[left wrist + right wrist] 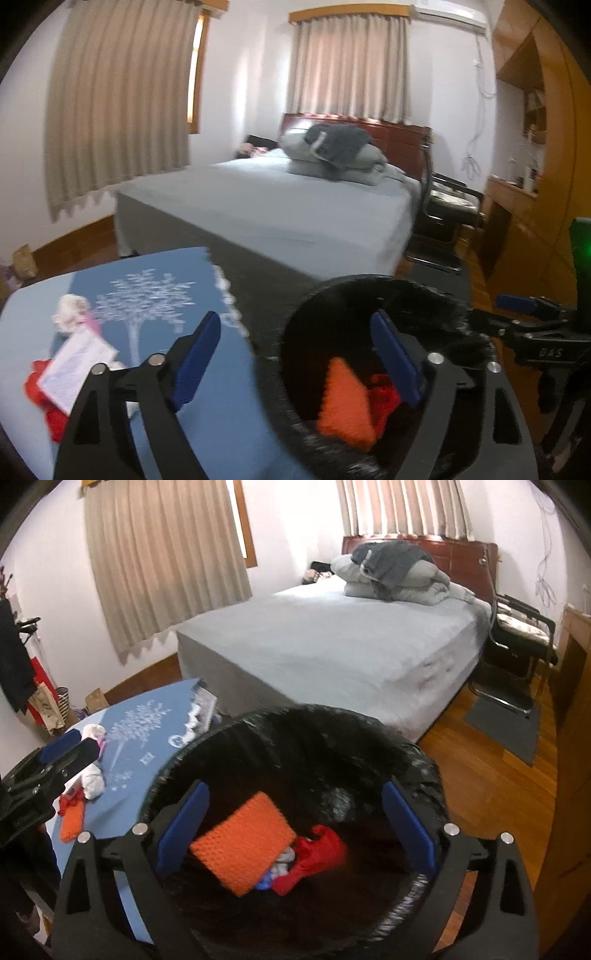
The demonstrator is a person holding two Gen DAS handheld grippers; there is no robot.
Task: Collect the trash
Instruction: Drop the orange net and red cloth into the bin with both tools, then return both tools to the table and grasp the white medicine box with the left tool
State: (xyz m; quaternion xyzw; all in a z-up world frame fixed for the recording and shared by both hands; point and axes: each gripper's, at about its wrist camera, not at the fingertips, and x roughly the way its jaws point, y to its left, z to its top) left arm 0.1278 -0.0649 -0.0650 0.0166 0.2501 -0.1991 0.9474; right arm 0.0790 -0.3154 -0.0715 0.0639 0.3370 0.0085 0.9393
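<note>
While both jaws gape empty, the left hand-held gripper (295, 363) is nearer the paper scrap (75, 365) at the surface's (207, 417) left edge; the right hand-held gripper (295, 829) hangs over the bin (369, 746).

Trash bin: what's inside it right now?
The bin, lined in black, holds an orange knitted piece, a red scrap and bits of white and blue beneath them. Whatever lies deeper is covered or lost in shadow.
</note>
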